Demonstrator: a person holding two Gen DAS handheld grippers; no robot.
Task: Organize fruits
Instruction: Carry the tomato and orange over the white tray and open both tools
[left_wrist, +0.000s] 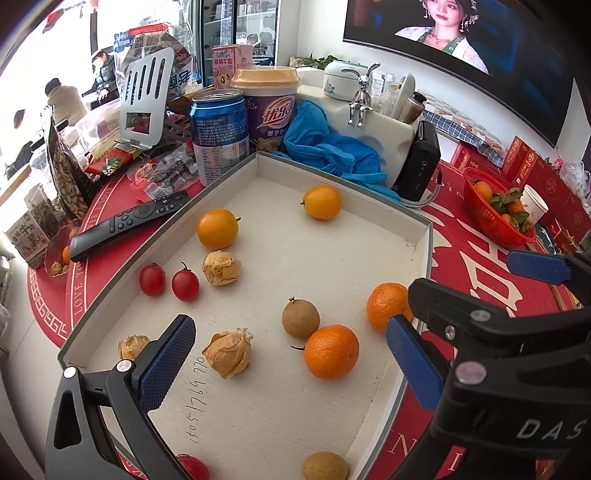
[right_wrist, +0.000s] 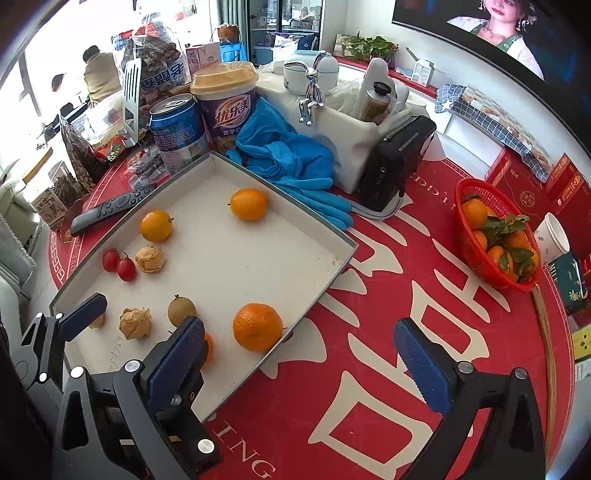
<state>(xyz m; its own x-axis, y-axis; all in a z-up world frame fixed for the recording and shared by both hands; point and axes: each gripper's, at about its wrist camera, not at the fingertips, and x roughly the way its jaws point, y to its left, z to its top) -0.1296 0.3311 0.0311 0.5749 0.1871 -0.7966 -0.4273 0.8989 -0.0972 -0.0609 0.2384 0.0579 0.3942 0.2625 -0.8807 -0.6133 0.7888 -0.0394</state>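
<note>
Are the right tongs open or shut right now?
Open. The right tongs have blue pads spread wide apart, nothing between them, above the red tablecloth.

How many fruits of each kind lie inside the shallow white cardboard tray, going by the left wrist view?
Smooth yellow-orange kumquats: 2
Dimpled orange mandarins: 2
Small red cherry tomatoes: 3, one half hidden at the bottom edge
Papery tan husked groundcherries: 3
Round brown longans: 2
Total: 12
</note>
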